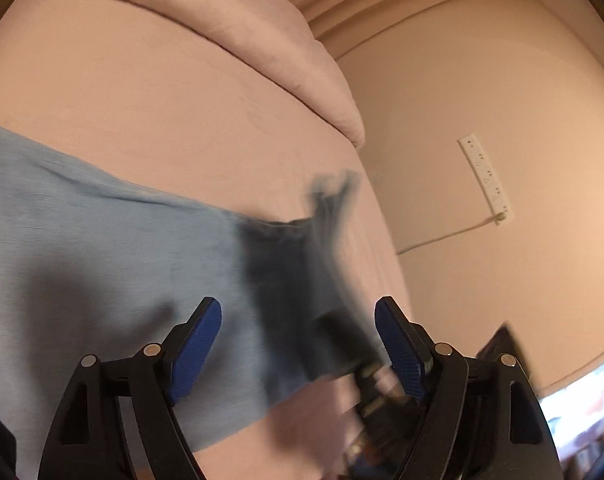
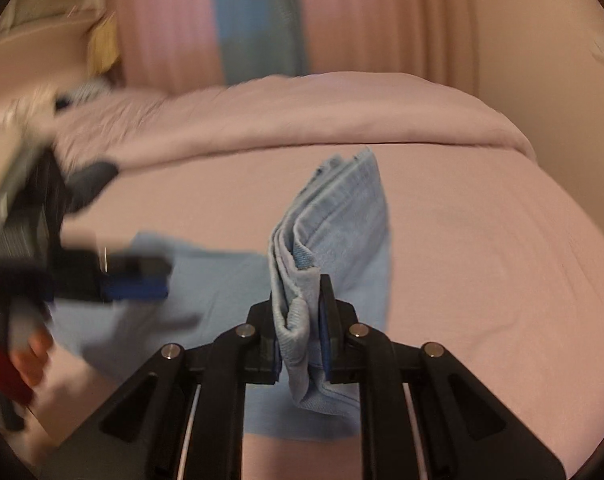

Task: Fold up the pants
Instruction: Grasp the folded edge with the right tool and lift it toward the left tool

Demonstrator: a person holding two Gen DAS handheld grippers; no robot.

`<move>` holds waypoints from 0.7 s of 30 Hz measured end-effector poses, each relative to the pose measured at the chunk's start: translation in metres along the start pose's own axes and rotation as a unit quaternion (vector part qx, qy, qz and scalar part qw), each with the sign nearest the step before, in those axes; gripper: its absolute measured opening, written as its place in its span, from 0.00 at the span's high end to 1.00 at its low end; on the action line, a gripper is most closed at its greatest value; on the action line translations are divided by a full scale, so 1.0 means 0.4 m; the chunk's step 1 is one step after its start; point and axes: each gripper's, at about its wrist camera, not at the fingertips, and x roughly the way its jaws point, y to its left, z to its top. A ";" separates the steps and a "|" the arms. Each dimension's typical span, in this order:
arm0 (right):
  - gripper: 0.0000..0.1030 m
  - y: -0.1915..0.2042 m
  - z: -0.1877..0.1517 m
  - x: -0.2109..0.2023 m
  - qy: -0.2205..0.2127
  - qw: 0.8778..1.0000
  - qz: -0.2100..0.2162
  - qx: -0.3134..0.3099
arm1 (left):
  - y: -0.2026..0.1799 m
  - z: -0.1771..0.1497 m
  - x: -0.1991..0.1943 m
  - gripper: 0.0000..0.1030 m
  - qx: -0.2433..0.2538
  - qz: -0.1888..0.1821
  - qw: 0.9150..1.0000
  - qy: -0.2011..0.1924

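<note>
A: In the left wrist view, the left gripper (image 1: 298,344) has its blue pads spread wide with nothing pressed between them. The pants (image 1: 102,264), light blue, lie spread on the pink bed (image 1: 162,92) below. A dark blurred shape crosses the cloth near the right pad; I cannot tell what it is.

B: That view alone shows the wall with a white power strip (image 1: 487,178) and its cord.

A: The right wrist view shows the right gripper (image 2: 300,320) clamped on a bunched, folded edge of the pants (image 2: 342,216), which stands up between the jaws. The rest trails onto the bed (image 2: 482,240).

B: Only here the left gripper (image 2: 136,280) appears, blurred, at the left, with a hand (image 2: 26,360). No containers show.
</note>
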 end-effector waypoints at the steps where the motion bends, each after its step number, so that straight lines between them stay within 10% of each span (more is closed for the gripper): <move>1: 0.85 0.027 -0.010 0.011 0.003 1.000 -0.004 -0.026 | 0.006 0.006 0.018 0.24 -0.004 0.001 1.000 0.009; 5: 0.85 0.076 -0.051 0.047 0.019 0.997 0.002 -0.080 | 0.054 0.010 0.088 0.24 -0.049 0.010 0.998 0.042; 10: 0.85 0.120 -0.066 0.083 0.035 0.991 -0.004 -0.132 | 0.118 0.004 0.067 0.90 -0.083 0.034 0.996 0.030; 21: 0.85 0.235 0.019 0.153 0.019 0.983 0.080 -0.163 | 0.193 0.017 -0.201 0.93 -0.053 0.094 0.992 -0.071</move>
